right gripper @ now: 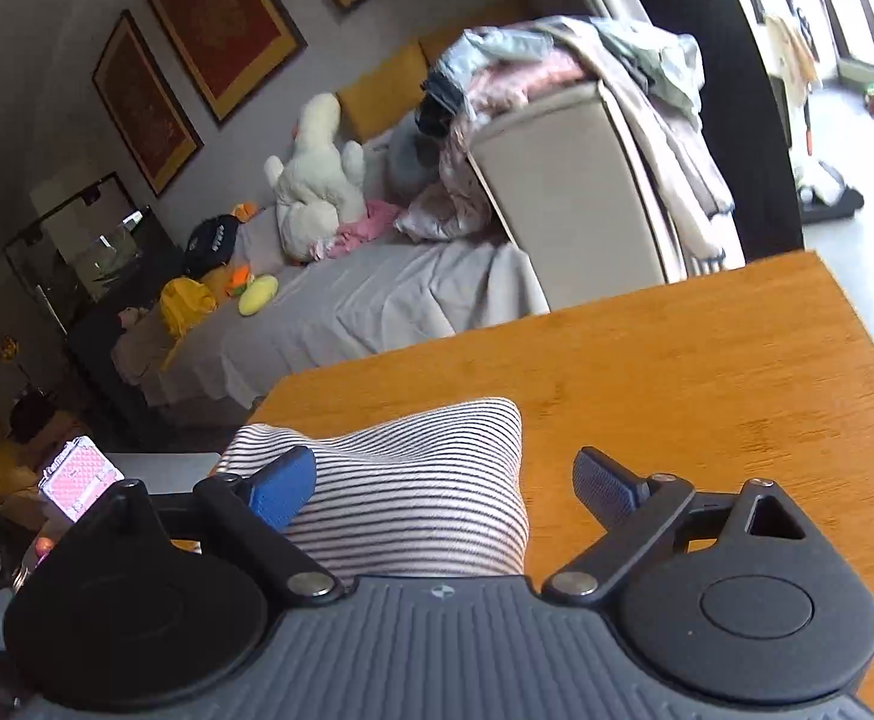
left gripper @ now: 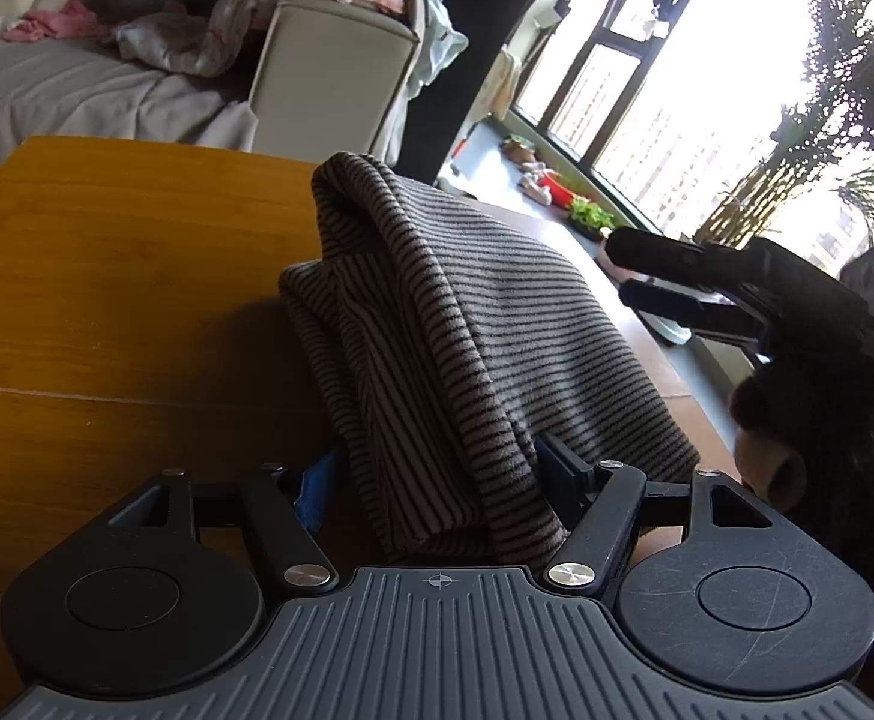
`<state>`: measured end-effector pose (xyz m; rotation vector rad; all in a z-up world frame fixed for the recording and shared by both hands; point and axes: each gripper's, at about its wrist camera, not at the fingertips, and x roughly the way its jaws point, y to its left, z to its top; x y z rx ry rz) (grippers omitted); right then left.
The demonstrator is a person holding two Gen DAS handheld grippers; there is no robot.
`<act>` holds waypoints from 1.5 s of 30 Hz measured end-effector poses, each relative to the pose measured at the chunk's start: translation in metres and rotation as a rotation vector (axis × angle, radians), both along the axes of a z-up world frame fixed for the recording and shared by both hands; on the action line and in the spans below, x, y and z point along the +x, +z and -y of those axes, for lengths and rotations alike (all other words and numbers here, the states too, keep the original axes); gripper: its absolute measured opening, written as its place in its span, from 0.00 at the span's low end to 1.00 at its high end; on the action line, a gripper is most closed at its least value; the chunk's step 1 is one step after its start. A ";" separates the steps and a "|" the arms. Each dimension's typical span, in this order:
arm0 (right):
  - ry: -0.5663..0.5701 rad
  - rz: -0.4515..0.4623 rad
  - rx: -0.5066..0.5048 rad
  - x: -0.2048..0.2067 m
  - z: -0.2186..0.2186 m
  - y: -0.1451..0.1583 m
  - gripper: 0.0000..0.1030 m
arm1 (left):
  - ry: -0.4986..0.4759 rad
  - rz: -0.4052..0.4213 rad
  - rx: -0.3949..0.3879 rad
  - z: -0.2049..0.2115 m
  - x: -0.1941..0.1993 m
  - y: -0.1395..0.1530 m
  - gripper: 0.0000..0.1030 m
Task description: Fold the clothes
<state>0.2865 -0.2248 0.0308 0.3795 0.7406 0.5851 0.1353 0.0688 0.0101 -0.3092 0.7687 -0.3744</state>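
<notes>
Striped garment lying bunched on the wooden table, long axis running away toward its far edge, left gripper clamping its near end, right gripper spread wide over a striped fold near the table's left edge.

Light source: daylight through the window, far right of the left view.
Glare: panes blown out white; the plant is washed pale.
Shadow: dark patch on the table left of the striped cloth.
Right view: evenly lit; floor overexposed.
Distortion: fisheye bending at edges.
Blur: slight softness on the table grain.
</notes>
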 end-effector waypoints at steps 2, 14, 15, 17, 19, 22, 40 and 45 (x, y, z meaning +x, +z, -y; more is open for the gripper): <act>0.054 -0.116 0.053 0.018 -0.008 -0.012 0.77 | -0.005 -0.005 -0.010 -0.004 0.001 -0.002 0.72; 0.017 0.088 -0.148 0.008 -0.019 -0.001 0.38 | -0.017 -0.013 -0.045 -0.011 0.008 -0.012 0.76; 0.002 0.085 -0.133 0.008 -0.016 -0.004 0.44 | -0.017 -0.014 -0.043 -0.010 0.008 -0.012 0.76; -0.016 0.085 -0.114 0.006 -0.011 -0.006 0.50 | -0.016 -0.016 -0.039 -0.010 0.008 -0.012 0.76; -0.025 0.082 -0.087 0.001 -0.005 -0.005 0.53 | -0.018 -0.017 -0.031 -0.009 0.007 -0.011 0.76; -0.009 0.081 -0.059 -0.012 0.007 -0.002 0.66 | -0.015 -0.017 -0.023 -0.008 0.005 -0.009 0.76; 0.167 0.001 0.006 -0.098 0.022 -0.034 0.97 | 0.056 -0.104 -0.071 -0.004 0.028 -0.005 0.88; 0.145 0.025 -0.029 -0.103 -0.001 -0.031 0.99 | 0.055 -0.115 -0.072 -0.006 0.028 -0.007 0.89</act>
